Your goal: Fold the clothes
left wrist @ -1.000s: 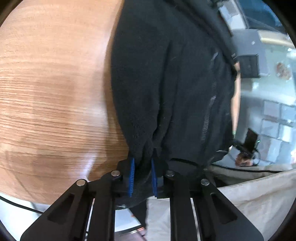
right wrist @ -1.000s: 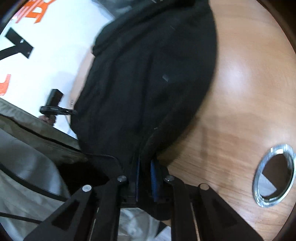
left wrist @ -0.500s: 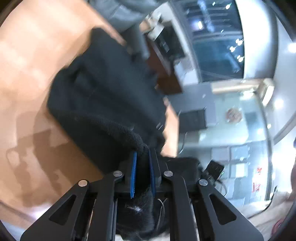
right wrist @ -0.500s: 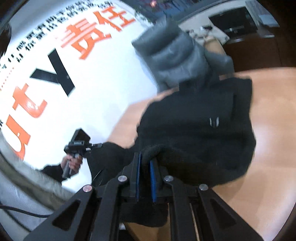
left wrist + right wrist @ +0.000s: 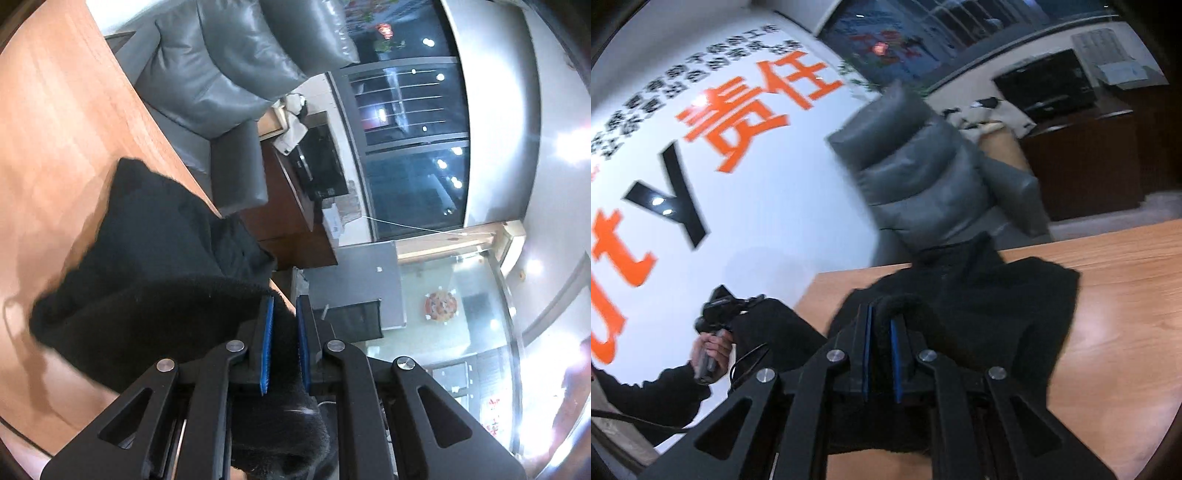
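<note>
Black fleece garment (image 5: 155, 280) lies partly on the wooden table (image 5: 55, 129), its far portion spread flat on the tabletop near the table's far edge, its near edge raised off the surface. Left gripper (image 5: 284, 339): blue-padded fingers closed together on a thick fold of the fleece, fabric bunched between the pads and spilling below them. Right gripper (image 5: 881, 350): likewise clamped on the garment's rolled edge, a loop of fleece arching over the fingertips. In the right wrist view the garment (image 5: 979, 302) extends from the clamped edge across the table (image 5: 1126, 332) toward a grey leather armchair (image 5: 938, 177) standing just beyond the table's far edge. The same armchair (image 5: 221, 74) appears in the left wrist view, beside a dark wooden cabinet (image 5: 291, 206) carrying a black device, contents not discernible. No containers identifiable. A white wall with orange and black lettering (image 5: 750, 107) stands behind. The person's hand holding the left gripper's handle (image 5: 711, 350) shows at lower left of the right wrist view.
</note>
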Motion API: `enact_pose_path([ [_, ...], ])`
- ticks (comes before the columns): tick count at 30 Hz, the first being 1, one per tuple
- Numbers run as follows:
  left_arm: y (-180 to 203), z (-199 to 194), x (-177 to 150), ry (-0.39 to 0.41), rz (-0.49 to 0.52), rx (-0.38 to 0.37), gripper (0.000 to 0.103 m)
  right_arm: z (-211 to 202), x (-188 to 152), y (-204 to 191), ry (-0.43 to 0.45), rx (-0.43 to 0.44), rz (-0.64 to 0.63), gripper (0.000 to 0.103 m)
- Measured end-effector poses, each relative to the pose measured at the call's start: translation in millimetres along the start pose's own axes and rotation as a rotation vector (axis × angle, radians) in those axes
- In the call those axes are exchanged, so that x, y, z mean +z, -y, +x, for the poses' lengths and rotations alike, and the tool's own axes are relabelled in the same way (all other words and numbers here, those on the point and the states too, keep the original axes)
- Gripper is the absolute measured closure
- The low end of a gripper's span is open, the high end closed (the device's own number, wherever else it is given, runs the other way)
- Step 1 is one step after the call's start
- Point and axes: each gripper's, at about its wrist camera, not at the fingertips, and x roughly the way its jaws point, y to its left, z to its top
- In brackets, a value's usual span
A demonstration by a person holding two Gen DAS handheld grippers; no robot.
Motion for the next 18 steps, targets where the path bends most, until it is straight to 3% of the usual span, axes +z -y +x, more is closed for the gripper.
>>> enact_pose_path([
  [2,-11,14,23,0.017,-0.014,-0.024,0.101,16,7,17,0.000,-0.042,0.027,0.094],
  [5,-32,39,58,0.022,-0.043,-0.001,0.101,41,14,50,-0.030,-0.129,0.070,0.094],
  [10,-56,67,76,-0.028,0.003,0.131,0.100,72,10,102,-0.094,-0.236,0.145,0.089],
  [12,-59,61,76,-0.007,0.032,0.178,0.098,77,13,109,-0.110,-0.274,0.138,0.077],
  [14,-55,47,77,0.028,0.074,0.215,0.092,66,25,100,-0.066,-0.297,0.089,0.032],
  [16,-40,32,77,0.040,0.175,0.282,0.073,38,34,81,0.018,-0.313,0.018,0.014],
  [18,-19,26,71,-0.003,0.314,0.350,0.051,10,44,62,0.103,-0.328,-0.053,0.009],
])
